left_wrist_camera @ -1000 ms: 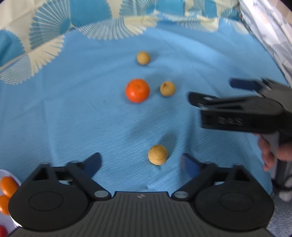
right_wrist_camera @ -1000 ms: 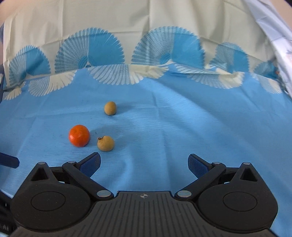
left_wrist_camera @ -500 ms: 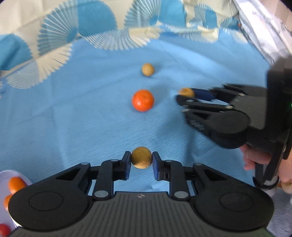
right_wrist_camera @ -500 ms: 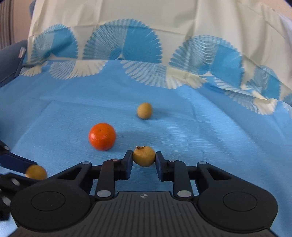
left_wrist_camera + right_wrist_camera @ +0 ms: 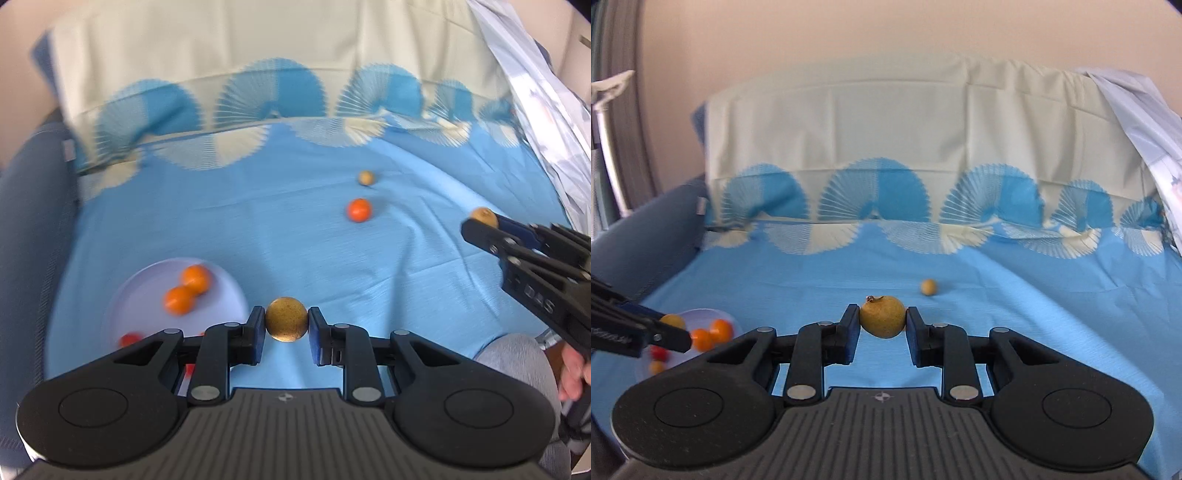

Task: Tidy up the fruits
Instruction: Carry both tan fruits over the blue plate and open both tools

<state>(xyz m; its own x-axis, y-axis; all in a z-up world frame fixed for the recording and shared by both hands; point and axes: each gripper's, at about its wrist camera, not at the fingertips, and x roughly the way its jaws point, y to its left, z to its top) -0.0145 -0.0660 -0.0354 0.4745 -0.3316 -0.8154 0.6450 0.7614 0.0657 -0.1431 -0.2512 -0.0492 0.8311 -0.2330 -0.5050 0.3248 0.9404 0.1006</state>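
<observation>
Mostly bare blue cloth (image 5: 258, 229) ahead — left gripper (image 5: 286, 326) clamps tan fruit (image 5: 286, 324); right gripper (image 5: 882, 323) pinches stemmed fruit (image 5: 882, 320), plate (image 5: 229, 291) near left.

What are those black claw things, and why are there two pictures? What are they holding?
Those are two hand-held grabbers. A person holds one in each hand, and each carries a camera looking forward along its two fingers, so you get one picture per grabber.

In the left camera's picture, the left claw is squeezed shut on a round brown fruit. In the right camera's picture, the right claw is shut on a yellowish fruit with a tiny stem.

Below them is a blue cloth. An orange and a small brown fruit lie loose on it. Over on the left sits a pale plate with orange and red fruits already on it.
</observation>
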